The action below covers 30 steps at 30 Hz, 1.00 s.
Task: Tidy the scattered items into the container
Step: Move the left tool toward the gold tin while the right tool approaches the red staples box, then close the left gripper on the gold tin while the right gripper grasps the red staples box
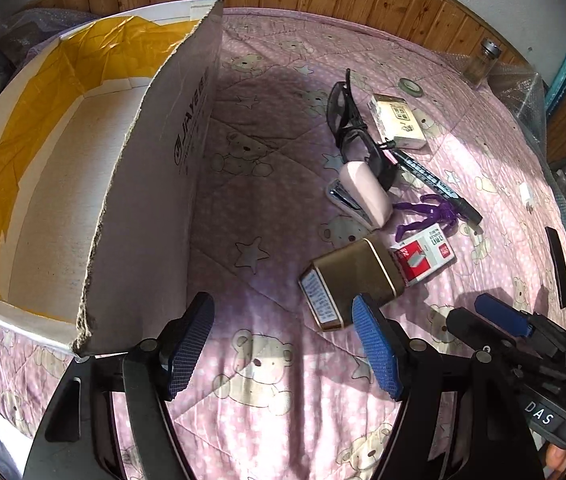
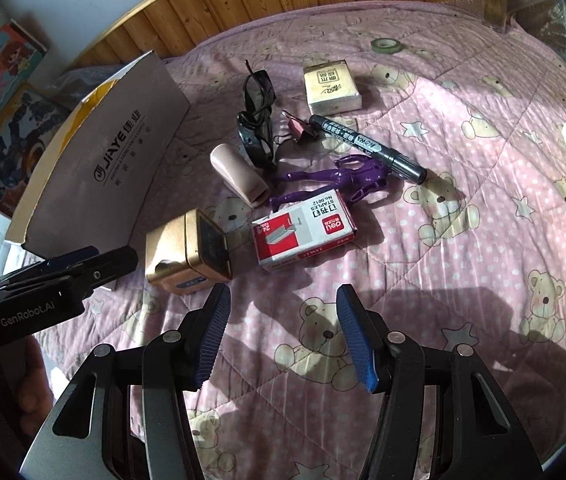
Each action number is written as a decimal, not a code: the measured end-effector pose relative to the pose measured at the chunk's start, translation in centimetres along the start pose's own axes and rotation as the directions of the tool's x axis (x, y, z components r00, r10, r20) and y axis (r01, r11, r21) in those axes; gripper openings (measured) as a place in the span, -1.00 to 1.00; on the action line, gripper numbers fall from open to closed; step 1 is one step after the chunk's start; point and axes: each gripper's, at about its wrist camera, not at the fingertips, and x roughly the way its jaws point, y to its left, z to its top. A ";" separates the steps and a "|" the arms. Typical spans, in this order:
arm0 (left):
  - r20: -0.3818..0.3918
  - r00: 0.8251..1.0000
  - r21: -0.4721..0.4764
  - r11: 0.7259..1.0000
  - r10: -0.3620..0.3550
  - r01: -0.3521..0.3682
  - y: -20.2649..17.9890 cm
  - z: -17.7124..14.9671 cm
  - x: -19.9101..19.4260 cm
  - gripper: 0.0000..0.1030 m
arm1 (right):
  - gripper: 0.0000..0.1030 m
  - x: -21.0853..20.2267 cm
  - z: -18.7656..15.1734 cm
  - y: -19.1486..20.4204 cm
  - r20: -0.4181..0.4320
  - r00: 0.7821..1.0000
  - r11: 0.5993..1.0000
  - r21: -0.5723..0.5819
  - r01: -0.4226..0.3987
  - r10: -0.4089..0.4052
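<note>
My spread left gripper hovers nearest the gold tin, just beside the cardboard box.

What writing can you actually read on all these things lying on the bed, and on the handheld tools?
"JiAYE", with Chinese characters: side of the cardboard box; the smaller line beneath is blurred.
"deli", "STAPLES", "NO.0012", "24/6": red and white staples box, printed upside down.
"AOWA": black marker; its other print is too small.
"GenRobot.AI": left gripper.
"DAS": right gripper.
Tissue pack and gold tin: print unreadable.
</note>
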 end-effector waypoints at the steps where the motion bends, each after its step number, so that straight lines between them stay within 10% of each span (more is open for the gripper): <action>1: -0.001 1.000 -0.010 1.000 -0.011 0.011 0.5 0.0 0.2 0.42 | 0.15 0.3 0.1 -0.1 -0.002 1.000 1.000 -0.003 0.001 -0.001; 26: -0.062 0.961 0.101 0.956 -0.270 0.275 -3.3 2.6 5.1 0.56 | 0.29 5.3 3.8 -1.6 -0.068 0.995 0.989 -0.124 -0.082 0.074; 30: -0.078 0.939 0.124 0.931 -0.335 0.343 -2.7 1.8 4.9 0.56 | -0.14 5.1 3.6 -2.0 -0.092 0.987 0.983 -0.117 -0.145 0.134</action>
